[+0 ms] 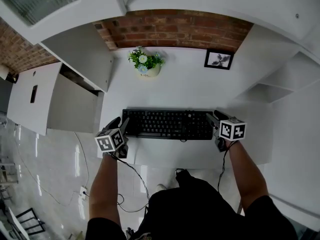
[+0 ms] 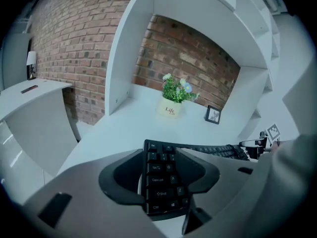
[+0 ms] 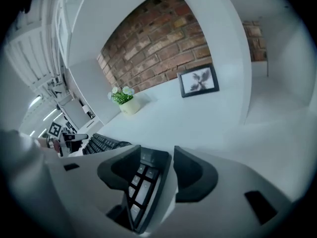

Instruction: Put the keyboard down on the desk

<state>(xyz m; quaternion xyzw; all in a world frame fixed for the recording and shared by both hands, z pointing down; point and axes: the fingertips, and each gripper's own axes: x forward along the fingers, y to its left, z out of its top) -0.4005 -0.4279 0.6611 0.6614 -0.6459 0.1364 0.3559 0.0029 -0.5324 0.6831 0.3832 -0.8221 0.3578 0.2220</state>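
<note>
The black keyboard lies flat on the white desk, spanning from the left gripper to the right gripper. Each straddles one end with jaws spread, not pinching, apparently because the desk now bears the keyboard.

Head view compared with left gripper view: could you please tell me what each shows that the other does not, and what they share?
Only the head view shows the person's arms, the left gripper from outside, and the whole keyboard at the front of the desk. Only the left gripper view shows the keyboard's left end standing between that gripper's jaws, close enough to read key legends and the print on the potted plant. Both show the keyboard, the potted plant, the framed picture, the brick wall and the right gripper.
</note>
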